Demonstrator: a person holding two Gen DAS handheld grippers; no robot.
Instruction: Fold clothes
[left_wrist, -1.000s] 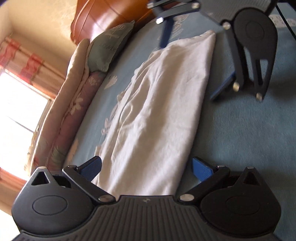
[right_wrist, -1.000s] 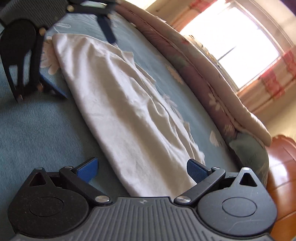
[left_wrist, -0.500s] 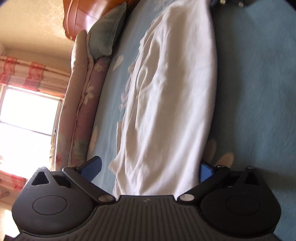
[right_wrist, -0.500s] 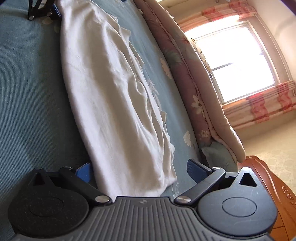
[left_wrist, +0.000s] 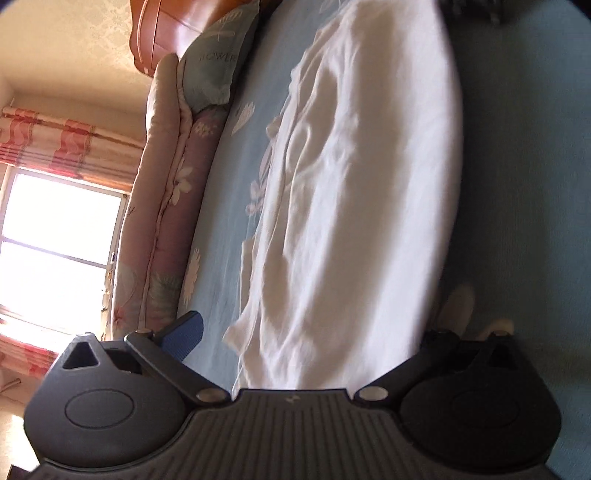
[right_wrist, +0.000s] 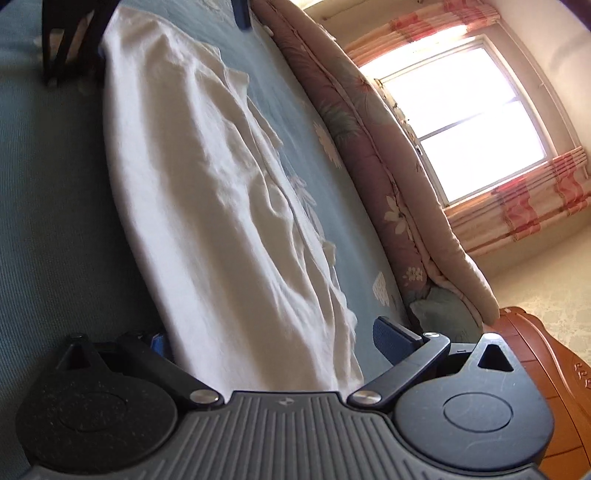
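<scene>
A white garment (left_wrist: 351, 203), folded into a long strip, lies on the blue bedspread (left_wrist: 524, 184). My left gripper (left_wrist: 310, 332) is open and straddles the strip's near end; its right pad is hidden behind the cloth. In the right wrist view the same garment (right_wrist: 192, 184) runs away from me. My right gripper (right_wrist: 273, 338) is open astride the opposite end, its left pad half covered by cloth. The left gripper's fingers (right_wrist: 66, 48) show at the strip's far end. Neither gripper pinches the fabric.
A rolled pink floral quilt (left_wrist: 166, 206) lies along the bed's far side, with a green pillow (left_wrist: 218, 70) and a wooden headboard (left_wrist: 166, 26) beyond it. A bright window (right_wrist: 461, 118) with striped curtains is behind. Bare bedspread (right_wrist: 44, 221) lies beside the garment.
Both grippers have dropped low and moved in onto the garment's two ends, so the cloth now sits between their open fingers. Each opposite gripper has slid to the frame's top edge.
</scene>
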